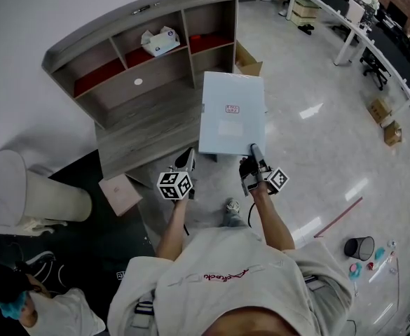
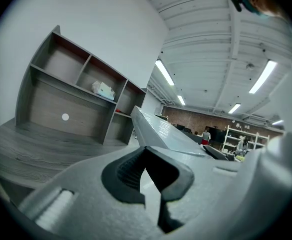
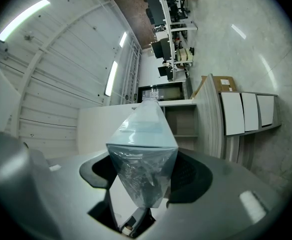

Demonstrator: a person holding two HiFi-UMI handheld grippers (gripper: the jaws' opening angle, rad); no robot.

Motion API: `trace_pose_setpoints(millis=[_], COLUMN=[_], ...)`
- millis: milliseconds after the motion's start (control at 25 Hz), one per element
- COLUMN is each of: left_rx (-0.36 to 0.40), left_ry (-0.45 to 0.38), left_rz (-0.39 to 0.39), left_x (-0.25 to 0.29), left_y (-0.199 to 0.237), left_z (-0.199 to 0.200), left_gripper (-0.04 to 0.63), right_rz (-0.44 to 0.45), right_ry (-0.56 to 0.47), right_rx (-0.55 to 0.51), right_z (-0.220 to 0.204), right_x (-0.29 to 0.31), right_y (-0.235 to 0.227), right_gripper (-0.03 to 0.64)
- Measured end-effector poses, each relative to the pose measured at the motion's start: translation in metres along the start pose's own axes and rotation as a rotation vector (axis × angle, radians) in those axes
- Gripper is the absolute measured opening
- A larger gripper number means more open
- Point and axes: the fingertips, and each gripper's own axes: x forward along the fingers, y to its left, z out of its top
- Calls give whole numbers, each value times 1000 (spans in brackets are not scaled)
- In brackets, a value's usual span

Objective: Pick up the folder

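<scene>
Clamping the folder (image 1: 231, 114) at its near edge, the right gripper (image 1: 254, 154) holds it up beside the desk (image 1: 138, 128), with its long axis toward twelve o'clock. The left gripper (image 1: 189, 159), jaws nearly together, sits at its seven o'clock corner; whether it grips is unclear.

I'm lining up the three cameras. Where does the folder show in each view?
Head view: folder slightly above centre.
Left gripper view: folder at centre, just beyond the jaws.
Right gripper view: folder at centre, between the jaws.
Shared landmark: the grey shelf unit.
</scene>
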Motion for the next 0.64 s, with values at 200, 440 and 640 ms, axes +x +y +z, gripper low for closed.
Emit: trace_pose_setpoints(millis=[200, 440, 640], left_rx=[-8, -5, -1], left_ry=[-2, -8, -10], left_rz=[8, 11, 15], left_x=[-7, -10, -13], left_y=[3, 3, 7], left_z=[-2, 0, 1], left_gripper=[-2, -2, -2], right_rz=[3, -4, 12], right_ry=[2, 3, -6], right_rx=[2, 7, 14], right_z=[-4, -9, -9], right_x=[-3, -3, -2], right_y=[0, 0, 0], right_gripper=[293, 293, 293])
